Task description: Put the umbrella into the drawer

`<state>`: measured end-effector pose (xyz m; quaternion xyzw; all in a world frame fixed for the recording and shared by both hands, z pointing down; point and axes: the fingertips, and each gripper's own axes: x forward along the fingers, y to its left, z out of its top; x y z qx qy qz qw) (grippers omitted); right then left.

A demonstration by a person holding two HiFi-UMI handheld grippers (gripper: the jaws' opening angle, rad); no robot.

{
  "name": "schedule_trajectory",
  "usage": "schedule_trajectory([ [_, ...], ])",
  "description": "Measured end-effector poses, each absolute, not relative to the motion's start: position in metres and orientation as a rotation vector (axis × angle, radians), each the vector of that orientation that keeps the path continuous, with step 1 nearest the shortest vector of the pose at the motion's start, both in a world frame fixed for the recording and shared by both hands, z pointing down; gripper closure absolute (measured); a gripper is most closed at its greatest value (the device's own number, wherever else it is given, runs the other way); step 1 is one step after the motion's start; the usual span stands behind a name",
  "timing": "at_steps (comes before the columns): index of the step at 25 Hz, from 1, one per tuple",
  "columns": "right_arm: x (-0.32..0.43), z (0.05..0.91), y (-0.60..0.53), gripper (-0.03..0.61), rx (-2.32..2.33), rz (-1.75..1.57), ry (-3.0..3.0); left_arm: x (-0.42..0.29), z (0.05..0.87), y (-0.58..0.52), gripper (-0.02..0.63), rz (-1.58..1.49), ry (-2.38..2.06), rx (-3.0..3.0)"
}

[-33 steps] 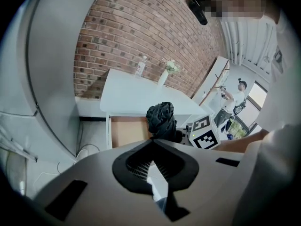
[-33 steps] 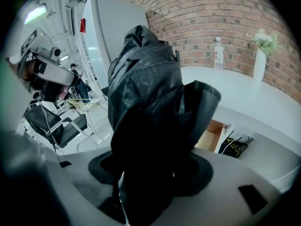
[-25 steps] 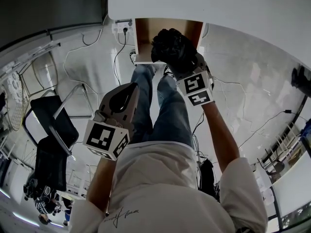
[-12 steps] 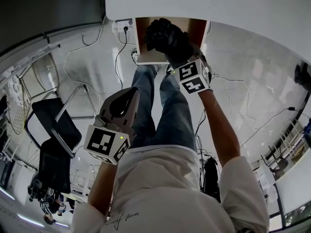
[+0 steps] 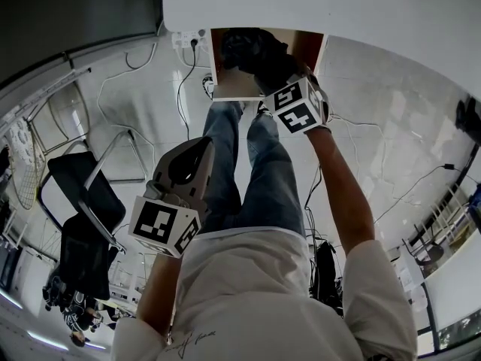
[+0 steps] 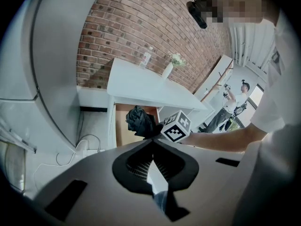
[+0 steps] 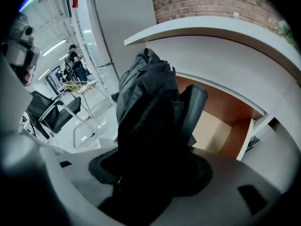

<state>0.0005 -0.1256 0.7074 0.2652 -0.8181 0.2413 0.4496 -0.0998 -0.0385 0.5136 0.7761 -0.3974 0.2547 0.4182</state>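
Observation:
A folded black umbrella (image 5: 254, 53) hangs over the open wooden drawer (image 5: 229, 85) under the white table (image 5: 316, 6). My right gripper (image 5: 276, 74) is shut on it, its marker cube just behind. In the right gripper view the umbrella (image 7: 146, 117) fills the space between the jaws, with the drawer's bottom (image 7: 214, 128) beyond it. My left gripper (image 5: 197, 147) is held back over my legs, shut with nothing in it. In the left gripper view its jaws meet at the left gripper (image 6: 153, 147), and the umbrella (image 6: 139, 120) shows ahead at the drawer (image 6: 123, 133).
A black chair (image 5: 83, 194) stands at the left. Cables (image 5: 180, 81) run over the white floor from a wall socket (image 5: 188, 42). A bottle (image 6: 146, 59) and a vase (image 6: 169, 69) stand on the table. Another person (image 6: 235, 102) stands far back.
My right gripper has carried the umbrella forward, from the drawer's front edge to over its inside. The left gripper has barely moved.

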Motion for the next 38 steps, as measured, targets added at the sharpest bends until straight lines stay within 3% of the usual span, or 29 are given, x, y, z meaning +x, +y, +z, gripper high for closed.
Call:
schedule_trajectory([
  [38, -0.003, 0.828, -0.158, 0.295, 0.494, 0.451, -1.836, -0.108, 0.542, -0.041, 0.597, 0.626, -1.001, 1.878],
])
